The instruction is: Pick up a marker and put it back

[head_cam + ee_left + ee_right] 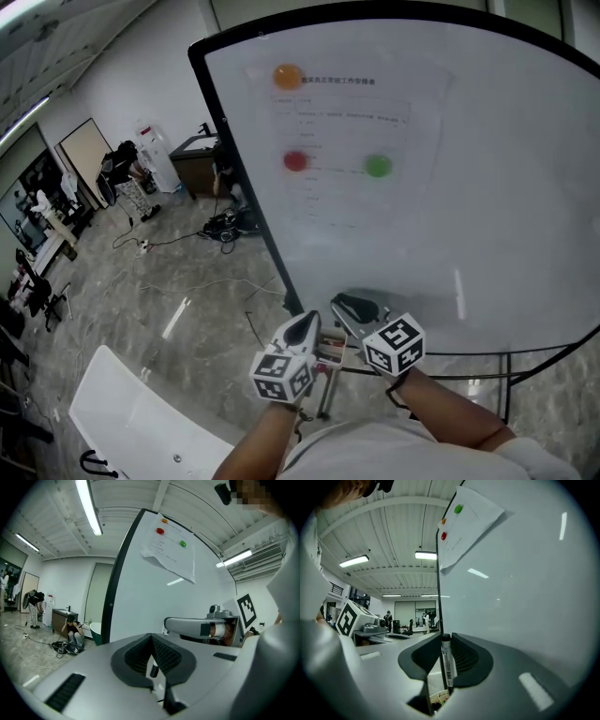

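Observation:
A marker with a white printed barrel and a black cap stands upright between the jaws of my right gripper, which is shut on it. In the head view the right gripper is low against the whiteboard, and the marker itself is hidden there. My left gripper sits just left of it, off the board's lower left corner. The jaws of my left gripper meet at their tips with nothing gripped. A small dark object shows through the gap below them.
A sheet of paper hangs on the whiteboard under orange, red and green magnets. A small box lies between the grippers. Cables trail over the floor, with a white panel at lower left.

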Available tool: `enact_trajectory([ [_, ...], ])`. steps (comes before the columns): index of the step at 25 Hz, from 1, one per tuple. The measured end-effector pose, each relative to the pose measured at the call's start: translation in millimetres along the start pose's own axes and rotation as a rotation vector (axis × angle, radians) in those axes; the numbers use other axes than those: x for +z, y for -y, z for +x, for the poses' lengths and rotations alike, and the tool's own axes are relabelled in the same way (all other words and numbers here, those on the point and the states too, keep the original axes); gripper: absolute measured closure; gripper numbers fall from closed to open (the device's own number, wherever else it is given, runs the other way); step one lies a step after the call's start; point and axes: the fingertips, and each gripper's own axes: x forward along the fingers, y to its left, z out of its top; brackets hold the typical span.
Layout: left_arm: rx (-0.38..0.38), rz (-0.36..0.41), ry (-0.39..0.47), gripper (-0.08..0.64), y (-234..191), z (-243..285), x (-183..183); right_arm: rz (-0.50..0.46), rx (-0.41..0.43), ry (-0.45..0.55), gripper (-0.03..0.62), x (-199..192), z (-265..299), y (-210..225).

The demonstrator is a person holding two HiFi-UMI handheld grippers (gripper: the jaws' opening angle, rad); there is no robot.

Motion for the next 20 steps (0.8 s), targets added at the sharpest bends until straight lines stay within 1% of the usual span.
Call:
enact_trajectory([
  [5, -0.002, -0.008, 0.042, 0.558, 0.4, -1.2, 11.1, -0.019, 0.009, 0.0, 0.525, 3.7, 2.1, -1.8],
  [13, 0.007, -0.022, 0.046, 0.558, -7.8, -1.7, 13.0, -0.027, 0.023, -0.015, 0.525, 3.6, 10.4, -2.5],
  [16, 0.006, -0.034, 0.042, 0.558, -11.9, -1.4, 9.7, -0.034, 0.033, -0.036, 0.525, -3.0, 16.3, -2.1],
  [20, 0.011, -0.053, 0.027, 0.558, -18.2, -2.9, -3.4, -0.039, 0.056, -0.09, 0.525, -24.3, 27.5, -3.3],
])
